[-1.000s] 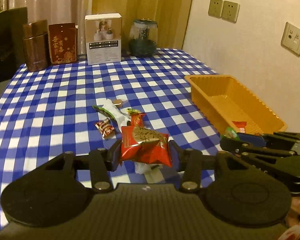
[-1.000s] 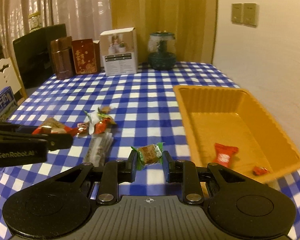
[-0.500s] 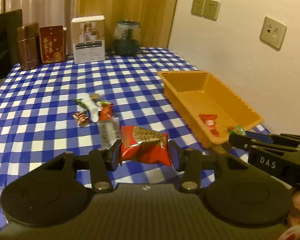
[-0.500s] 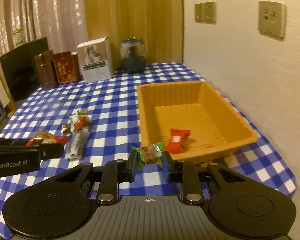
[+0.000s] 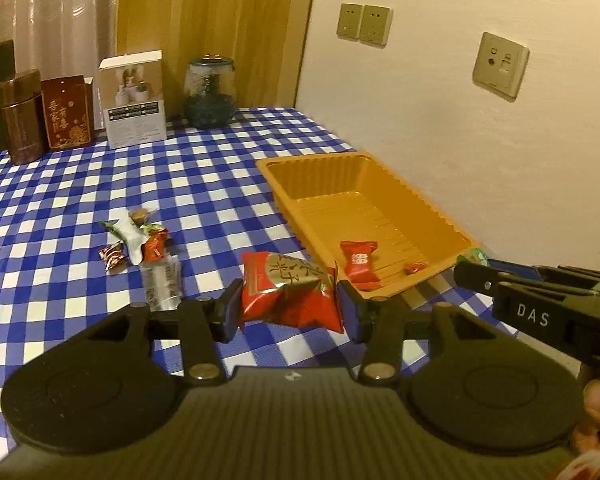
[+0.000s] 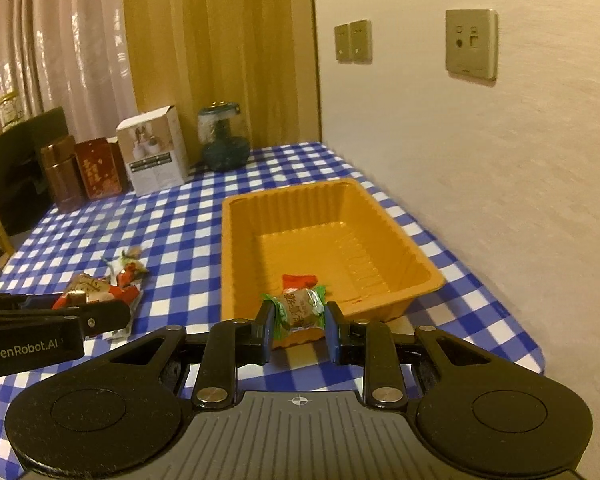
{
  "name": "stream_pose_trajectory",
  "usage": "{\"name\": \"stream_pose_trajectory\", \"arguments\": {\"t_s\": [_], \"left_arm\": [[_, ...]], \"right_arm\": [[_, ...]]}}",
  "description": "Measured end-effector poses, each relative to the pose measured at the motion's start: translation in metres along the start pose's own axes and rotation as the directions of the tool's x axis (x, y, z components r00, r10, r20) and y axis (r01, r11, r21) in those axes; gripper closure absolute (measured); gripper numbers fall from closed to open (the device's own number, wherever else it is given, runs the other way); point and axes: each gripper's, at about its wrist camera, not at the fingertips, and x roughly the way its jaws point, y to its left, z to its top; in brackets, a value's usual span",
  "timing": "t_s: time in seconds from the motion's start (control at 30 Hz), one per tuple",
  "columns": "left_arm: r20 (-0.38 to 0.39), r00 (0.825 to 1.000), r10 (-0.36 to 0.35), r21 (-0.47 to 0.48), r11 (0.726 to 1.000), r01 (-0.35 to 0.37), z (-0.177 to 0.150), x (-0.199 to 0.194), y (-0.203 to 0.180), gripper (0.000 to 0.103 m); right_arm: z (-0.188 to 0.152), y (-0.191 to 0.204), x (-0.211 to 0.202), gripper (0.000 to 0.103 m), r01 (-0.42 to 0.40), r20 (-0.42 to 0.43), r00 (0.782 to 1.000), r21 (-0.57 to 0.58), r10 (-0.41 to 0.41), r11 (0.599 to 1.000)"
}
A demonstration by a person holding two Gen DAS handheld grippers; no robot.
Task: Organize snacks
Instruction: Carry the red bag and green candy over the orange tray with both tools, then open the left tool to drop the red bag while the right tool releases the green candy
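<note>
Ridged orange plastic tray [image 6: 428, 276] holds two red sweets; each claw grips one packet (several wrapped snacks [image 5: 140, 240] remain on the counter).

Shiny wrapped snacks, a plastic tray and a checked cloth.
The red snack packet [image 5: 290, 294] is glossy foil, crinkled. The orange tray [image 5: 400, 184] looks like thin ribbed plastic with a slight sheen. The blue-and-white tablecloth [image 5: 204, 176] looks smooth. The far jar [image 5: 210, 96] is clear glass; the white box [image 5: 134, 100] is matt card.

tray [image 6: 236, 264] interior mostly free, wall [image 6: 480, 200] beside
</note>
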Motion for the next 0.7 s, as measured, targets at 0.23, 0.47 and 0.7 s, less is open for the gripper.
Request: {"name": "stream_pose_trajectory", "arguments": {"t_s": [0.23,0.47,0.7], "left_arm": [[0.007,1.000,-0.022,0.011,1.000,0.022,0.009,0.008,-0.013,0.058],[0.015,0.999,-0.050,0.031,0.998,0.049,0.023,0.028,-0.034,0.058],[-0.001,0.998,-0.069,0.034,0.997,0.069,0.035,0.056,-0.050,0.058]], "right_arm": [[0.006,-0.019,0.002,0.076,0.025,0.010,1.000,0.019,-0.025,1.000],[0.024,-0.039,0.011,0.076,0.032,0.028,0.999,0.014,-0.033,0.999],[0.044,-0.056,0.030,0.076,0.014,0.029,0.999,0.021,-0.014,1.000]]}}
